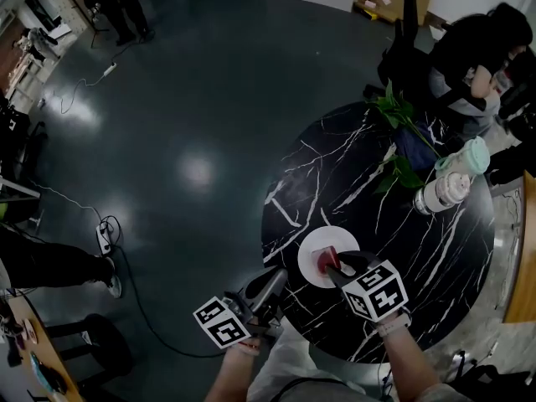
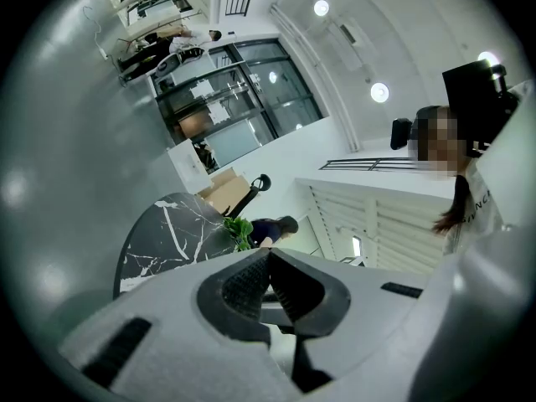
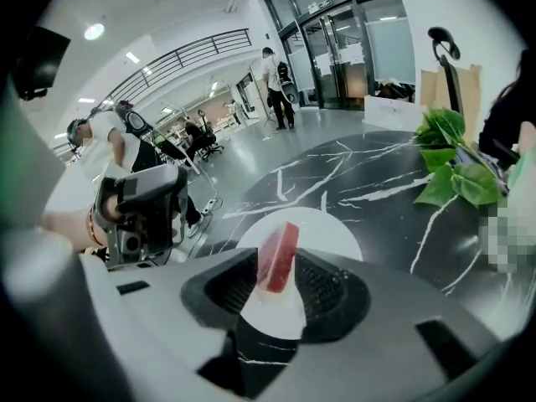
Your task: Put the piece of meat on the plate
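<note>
A red slab of meat (image 1: 325, 260) stands on edge on the white plate (image 1: 314, 243), near the front of the black marble table (image 1: 419, 258). My right gripper (image 1: 333, 268) angles down over the plate. In the right gripper view the meat (image 3: 279, 256) sits upright between the two pads, with the plate (image 3: 328, 224) showing in a gap beside it, so the jaws are open around it. My left gripper (image 1: 279, 276) hovers level at the table's near left edge. In the left gripper view its (image 2: 270, 254) pads meet at the tips with nothing in them.
A leafy green plant (image 1: 398, 111) lies across the far side of the table. Pale stacked containers (image 1: 452, 182) stand at the right rim. A person in black (image 1: 477, 48) sits beyond the table. A power strip (image 1: 105, 237) and cables lie on the dark floor at left.
</note>
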